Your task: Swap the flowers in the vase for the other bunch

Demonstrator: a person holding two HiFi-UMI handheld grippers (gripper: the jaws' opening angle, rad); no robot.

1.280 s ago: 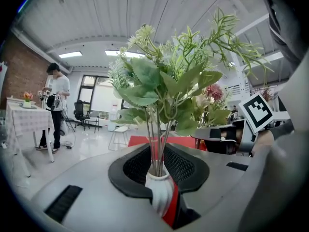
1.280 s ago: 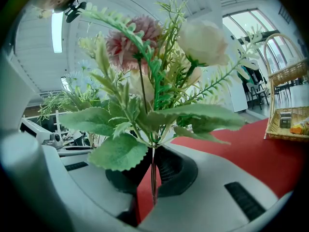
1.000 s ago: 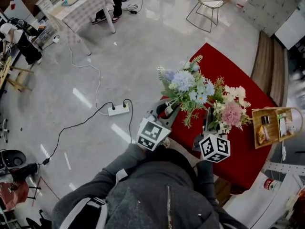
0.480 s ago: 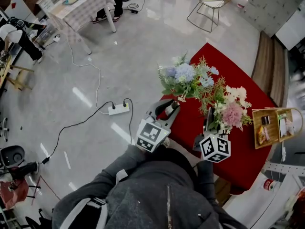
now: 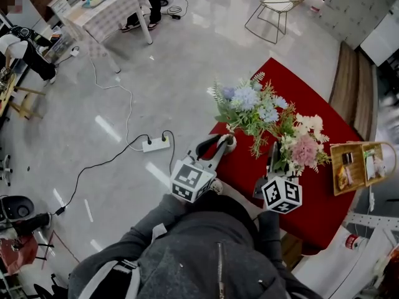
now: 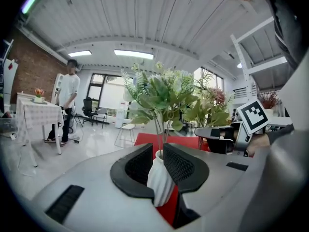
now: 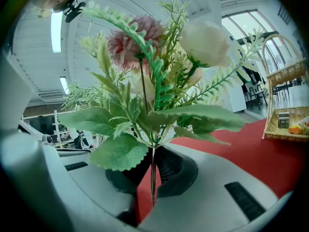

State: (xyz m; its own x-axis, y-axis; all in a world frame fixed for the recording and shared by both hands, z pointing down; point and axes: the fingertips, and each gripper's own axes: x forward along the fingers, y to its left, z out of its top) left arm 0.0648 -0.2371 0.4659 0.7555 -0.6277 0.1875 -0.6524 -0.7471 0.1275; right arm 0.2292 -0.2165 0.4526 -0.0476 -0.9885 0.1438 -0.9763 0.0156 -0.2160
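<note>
The white vase [image 6: 161,182] – likely light, top-heavy, breakable – stands upright at the red counter's [image 5: 312,192] corner with the blue bunch [image 5: 249,104] rising from it, its neck clenched in the left gripper's [image 6: 158,161] fingers [image 6: 140,166], while the right gripper [image 7: 153,166] pinches the pink bunch's [image 7: 159,81] thin, bendy stems low down, heads up.

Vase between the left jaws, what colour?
White, with ribbed sides. The vase shows best in the left gripper view.
</note>
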